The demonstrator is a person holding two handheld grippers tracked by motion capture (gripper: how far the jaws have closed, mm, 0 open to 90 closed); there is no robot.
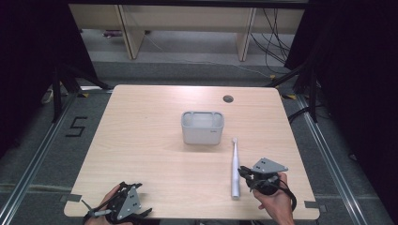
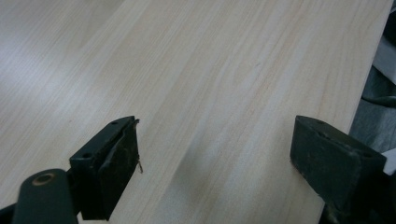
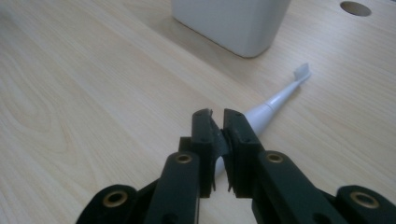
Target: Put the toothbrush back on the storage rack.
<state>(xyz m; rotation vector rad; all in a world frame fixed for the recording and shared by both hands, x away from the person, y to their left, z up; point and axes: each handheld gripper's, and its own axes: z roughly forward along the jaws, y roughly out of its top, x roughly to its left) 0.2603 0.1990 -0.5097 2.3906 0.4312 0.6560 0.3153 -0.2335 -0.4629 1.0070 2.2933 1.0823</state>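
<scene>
A white electric toothbrush (image 1: 234,171) lies flat on the wooden table (image 1: 155,154), brush head pointing away toward a grey rectangular bin (image 1: 202,127). My right gripper (image 1: 244,173) sits at the toothbrush's handle end, just right of it. In the right gripper view its jaws (image 3: 216,116) stand almost together, and the toothbrush (image 3: 280,98) runs out from behind them toward the bin (image 3: 233,23); nothing is clamped between the pads. My left gripper (image 1: 143,199) rests at the table's near left corner. It (image 2: 215,149) is open wide over bare wood.
A round cable hole (image 1: 228,99) sits in the table behind the bin, also seen as the hole (image 3: 356,8) in the right gripper view. The table's front edge runs close to both hands. Floor rails and cables lie beyond the table.
</scene>
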